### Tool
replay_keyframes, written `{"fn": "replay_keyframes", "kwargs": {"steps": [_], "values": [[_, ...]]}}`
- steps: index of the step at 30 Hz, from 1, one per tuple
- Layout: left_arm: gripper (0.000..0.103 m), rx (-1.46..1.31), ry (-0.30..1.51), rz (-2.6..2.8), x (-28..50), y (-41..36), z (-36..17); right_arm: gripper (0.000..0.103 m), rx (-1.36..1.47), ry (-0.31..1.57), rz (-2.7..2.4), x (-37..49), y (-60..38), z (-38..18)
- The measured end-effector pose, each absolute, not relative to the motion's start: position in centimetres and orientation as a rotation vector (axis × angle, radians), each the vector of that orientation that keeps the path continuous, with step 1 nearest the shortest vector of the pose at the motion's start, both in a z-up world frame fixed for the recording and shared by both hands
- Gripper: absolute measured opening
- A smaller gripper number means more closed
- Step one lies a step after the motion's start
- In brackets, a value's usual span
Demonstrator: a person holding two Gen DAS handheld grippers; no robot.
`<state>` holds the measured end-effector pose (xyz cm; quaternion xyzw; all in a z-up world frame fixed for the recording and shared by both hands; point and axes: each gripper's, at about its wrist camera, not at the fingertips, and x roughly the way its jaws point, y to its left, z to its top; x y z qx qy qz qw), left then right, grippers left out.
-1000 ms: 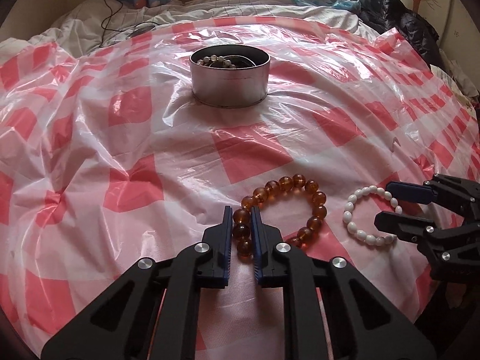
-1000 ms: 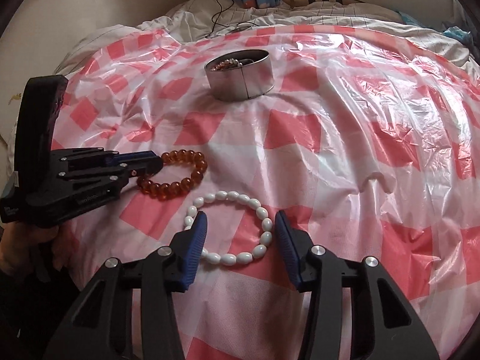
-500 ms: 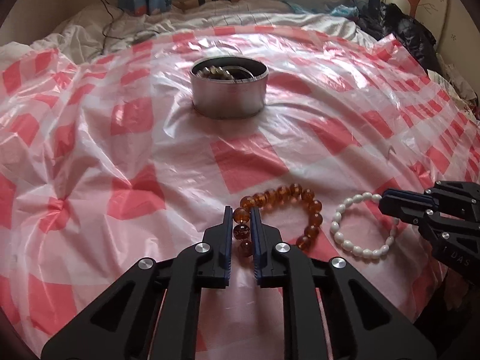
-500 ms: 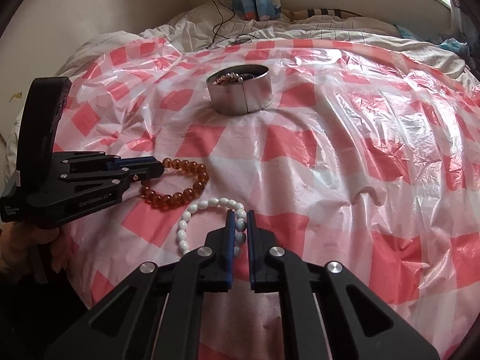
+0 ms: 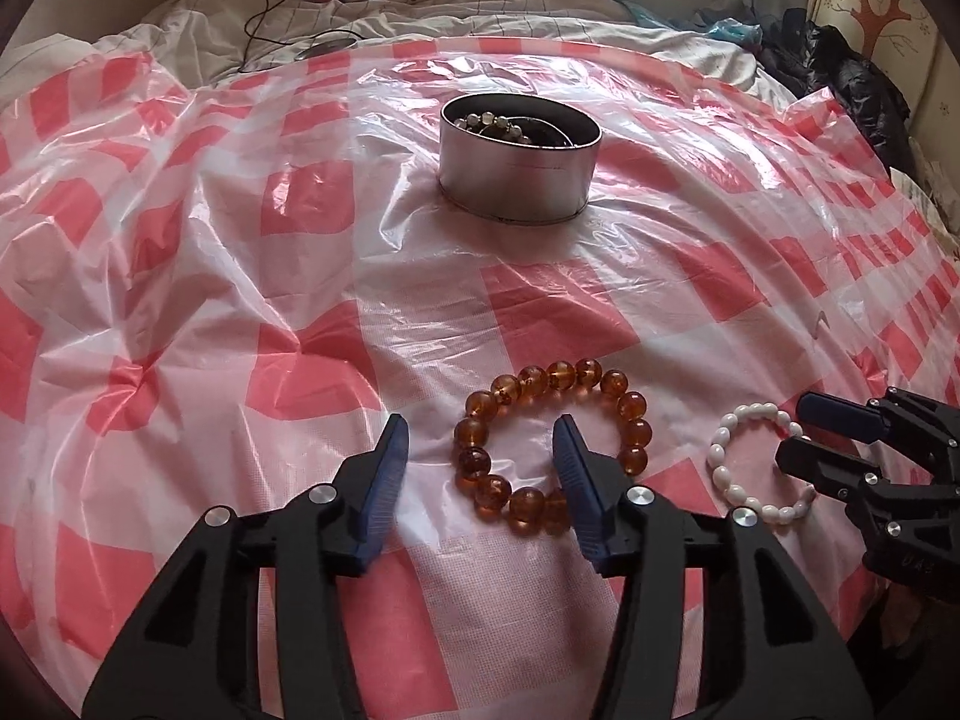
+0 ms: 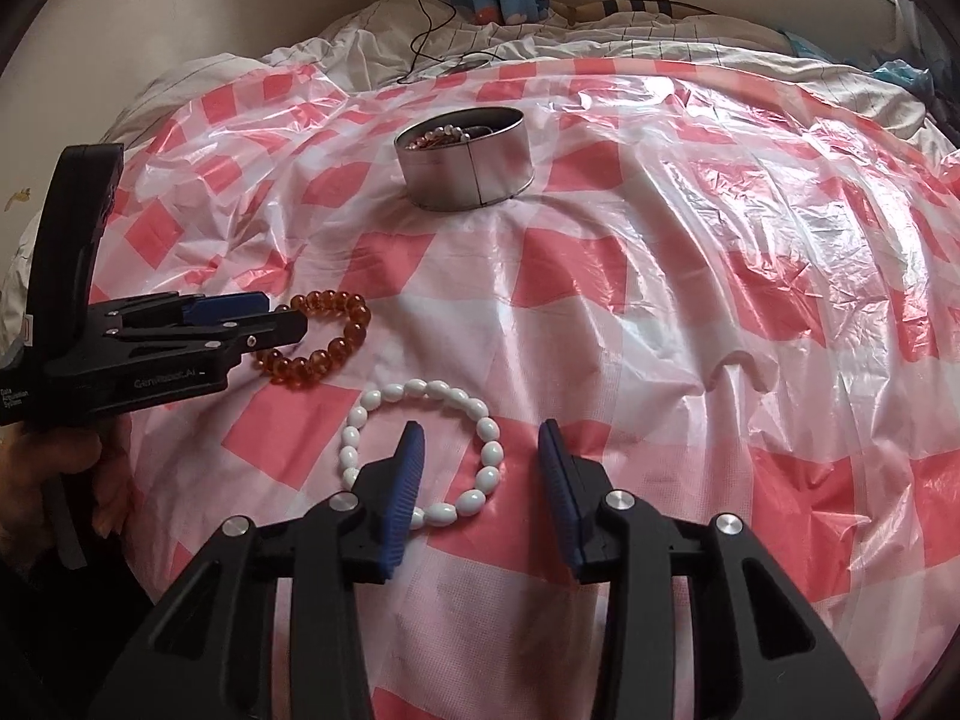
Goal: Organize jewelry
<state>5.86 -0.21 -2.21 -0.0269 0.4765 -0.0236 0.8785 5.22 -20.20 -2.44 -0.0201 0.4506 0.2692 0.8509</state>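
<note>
An amber bead bracelet (image 5: 633,405) lies flat on the red-and-white checked plastic sheet (image 5: 252,324). My left gripper (image 5: 480,420) is opening, and the bracelet's left side lies between its jaws with neither pad pressing on it. Beside it rests a white bead bracelet (image 6: 420,387). My right gripper (image 6: 480,429) is also opening, straddling that bracelet's right side without pinching it. Each gripper shows in the other's view: the left gripper (image 6: 282,312) at the amber bracelet (image 6: 354,330), the right gripper (image 5: 795,429) at the white bracelet (image 5: 720,438). A round metal tin (image 5: 516,180) holding beaded jewelry stands farther back.
The tin (image 6: 468,174) sits mid-sheet beyond both bracelets. The sheet is wrinkled and covers a bed; rumpled white bedding and a black cable (image 6: 420,30) lie behind it. Dark clothing (image 5: 852,78) is piled at the right. A hand (image 6: 60,468) holds the left gripper.
Half a second ago both grippers were pinched shut on their bracelets. Now both sets of jaws have spread apart and the bracelets lie loose on the sheet.
</note>
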Motion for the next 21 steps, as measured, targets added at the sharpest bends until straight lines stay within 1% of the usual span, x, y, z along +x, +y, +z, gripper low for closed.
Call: {"fn": "replay_keyframes", "kwargs": {"steps": [2, 3, 4, 5, 6, 7, 9, 14, 21], "values": [[0.048, -0.043, 1.003, -0.06, 5.9, -0.5, -2.5, 0.039, -0.062, 0.949, 0.561, 5.1, -20.0, -2.6], [0.044, -0.036, 1.004, -0.063, 5.9, -0.6, -2.5, 0.037, -0.073, 0.944, 0.559, 5.0, -19.8, -2.6], [0.037, -0.033, 1.004, -0.074, 5.8, -0.7, -2.5, 0.035, -0.084, 0.941, 0.558, 4.9, -19.6, -2.6], [0.024, -0.028, 1.006, -0.077, 5.8, -0.9, -2.5, 0.027, -0.097, 0.937, 0.559, 4.8, -19.5, -2.6], [0.014, -0.018, 1.007, -0.076, 5.8, -1.0, -2.6, 0.015, -0.114, 0.932, 0.563, 4.7, -19.2, -2.6], [0.011, -0.013, 1.01, -0.078, 5.8, -1.2, -2.6, 0.013, -0.133, 0.924, 0.561, 4.4, -18.9, -2.6], [0.011, -0.004, 1.009, -0.078, 5.8, -1.4, -2.6, 0.008, -0.162, 0.906, 0.562, 4.0, -18.5, -2.5], [0.011, -0.009, 1.016, -0.08, 6.0, -1.4, -2.7, 0.008, -0.07, 0.868, 0.593, 4.0, -19.4, -1.2], [0.011, -0.016, 1.022, -0.086, 6.1, -1.2, -2.9, 0.008, 0.119, 0.798, 0.617, 4.4, -20.2, 2.8]]}}
